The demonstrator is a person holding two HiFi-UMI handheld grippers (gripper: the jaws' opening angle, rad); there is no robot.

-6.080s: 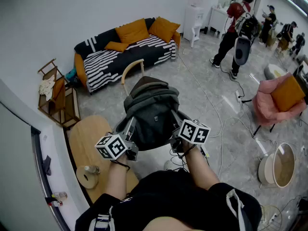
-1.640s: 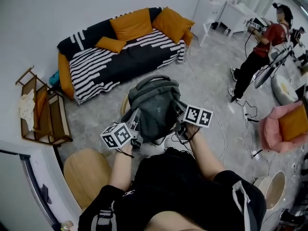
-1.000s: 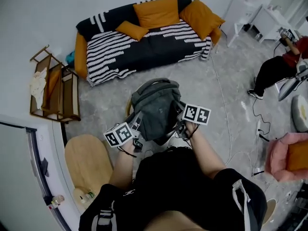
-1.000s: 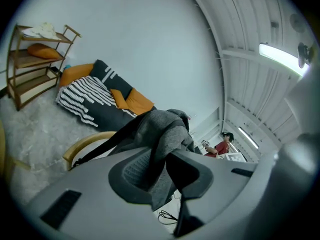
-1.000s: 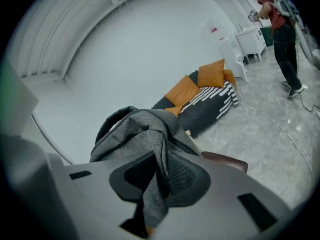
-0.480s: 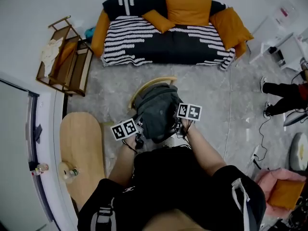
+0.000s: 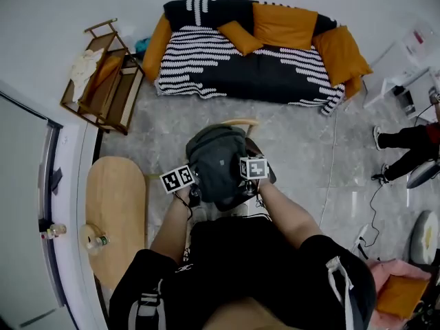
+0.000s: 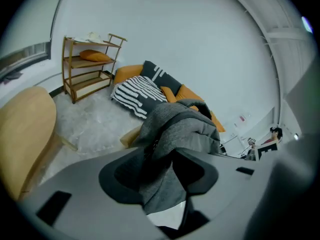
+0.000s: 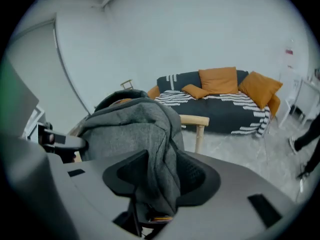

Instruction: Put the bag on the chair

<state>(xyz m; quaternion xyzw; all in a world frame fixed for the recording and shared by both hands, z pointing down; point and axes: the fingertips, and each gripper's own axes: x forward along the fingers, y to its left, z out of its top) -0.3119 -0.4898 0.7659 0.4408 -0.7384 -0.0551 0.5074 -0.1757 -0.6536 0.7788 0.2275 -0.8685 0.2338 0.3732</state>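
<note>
A grey backpack point(image 7: 218, 167) rests on a chair with a curved wooden backrest point(image 7: 230, 123), right in front of the person. My left gripper point(image 7: 194, 194) is at the bag's left lower side and my right gripper point(image 7: 249, 188) at its right lower side. In the left gripper view, a fold of the backpack point(image 8: 180, 129) hangs between the jaws of the left gripper point(image 8: 159, 171), which are opening. The right gripper view shows the backpack point(image 9: 130, 129) draped between the jaws of the right gripper point(image 9: 162, 176), also opening, with the chair rail point(image 9: 195, 120) behind.
A black-and-white striped sofa point(image 7: 254, 60) with orange cushions lines the far wall. A wooden shelf rack point(image 7: 103, 81) stands at the left. A round wooden table point(image 7: 117, 212) with a bottle point(image 7: 93, 239) is beside my left arm. A person point(image 7: 412, 150) stands at the right edge.
The backpack has come down onto the chair, nearer the backrest, with both grippers following it. The head view has swung so the sofa sits more to the right.
</note>
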